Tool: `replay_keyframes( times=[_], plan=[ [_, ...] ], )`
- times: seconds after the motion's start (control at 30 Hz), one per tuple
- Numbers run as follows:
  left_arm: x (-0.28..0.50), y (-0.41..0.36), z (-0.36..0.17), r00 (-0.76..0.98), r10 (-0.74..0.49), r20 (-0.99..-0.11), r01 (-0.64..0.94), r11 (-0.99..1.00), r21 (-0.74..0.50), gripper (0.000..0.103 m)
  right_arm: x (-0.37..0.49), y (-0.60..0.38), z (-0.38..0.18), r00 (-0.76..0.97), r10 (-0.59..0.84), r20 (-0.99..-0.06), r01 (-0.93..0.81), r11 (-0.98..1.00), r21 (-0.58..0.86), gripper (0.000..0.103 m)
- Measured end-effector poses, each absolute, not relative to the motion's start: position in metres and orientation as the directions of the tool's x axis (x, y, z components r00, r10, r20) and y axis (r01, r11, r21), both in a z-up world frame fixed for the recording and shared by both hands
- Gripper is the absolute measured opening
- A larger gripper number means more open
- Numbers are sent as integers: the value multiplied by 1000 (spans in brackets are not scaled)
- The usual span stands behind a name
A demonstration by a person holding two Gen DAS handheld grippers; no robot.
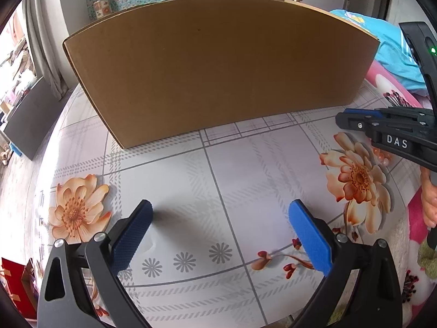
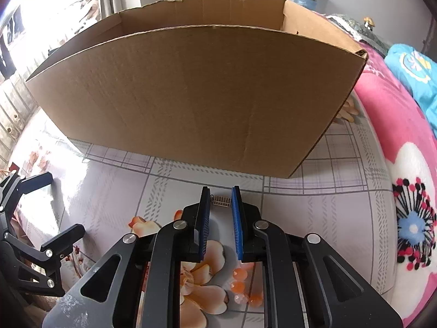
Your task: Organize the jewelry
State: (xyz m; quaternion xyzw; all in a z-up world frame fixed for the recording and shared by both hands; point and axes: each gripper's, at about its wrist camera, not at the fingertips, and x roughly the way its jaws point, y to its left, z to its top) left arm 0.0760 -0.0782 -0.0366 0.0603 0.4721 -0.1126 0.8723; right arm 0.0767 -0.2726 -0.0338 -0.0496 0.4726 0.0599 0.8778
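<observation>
A small silver link piece of jewelry (image 2: 221, 201) lies on the flowered tablecloth between the tips of my right gripper (image 2: 221, 199), whose jaws stand narrowly apart around it, touching or not I cannot tell. An orange bead bracelet (image 2: 240, 287) lies on the cloth under the same gripper; its beads also show in the left wrist view (image 1: 383, 157) beneath the right gripper (image 1: 352, 120). My left gripper (image 1: 221, 213) is wide open and empty above the cloth. An open cardboard box (image 2: 191, 104) stands just beyond both grippers; it also shows in the left wrist view (image 1: 218, 68).
The table (image 1: 245, 177) carries a plaid cloth with orange flowers. A pink flowered blanket (image 2: 404, 164) and a blue pillow (image 2: 418, 73) lie to the right. The left gripper shows at the left edge of the right wrist view (image 2: 41, 235).
</observation>
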Motion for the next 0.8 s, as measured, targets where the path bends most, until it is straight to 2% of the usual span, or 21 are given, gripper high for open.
replay_keyframes(
  times=[0.2,0.6,0.63,0.67,0.73,0.8],
  plan=[
    [71,-69,-38,532,-161,-831,285,959,-3,98,65,-255,-34,530,77,-845,-198,980,-35,13],
    [54,-24,-39,583,-173,-794,266,964,-15,97,20,-217,-37,456,218,-863,-366,930,42,14],
    [55,-23,-37,585,-177,-792,264,964,-20,97,18,-218,-36,458,225,-860,-368,929,47,18],
    [55,-20,-36,588,-182,-788,260,965,-29,97,14,-219,-35,464,228,-856,-361,931,52,28],
    [54,-20,-31,595,-210,-775,263,963,-60,95,5,-228,-28,508,226,-831,-315,947,65,37],
    [49,-24,-24,612,-251,-750,287,954,-85,92,1,-248,-17,549,232,-803,-264,960,97,37]
  ],
)
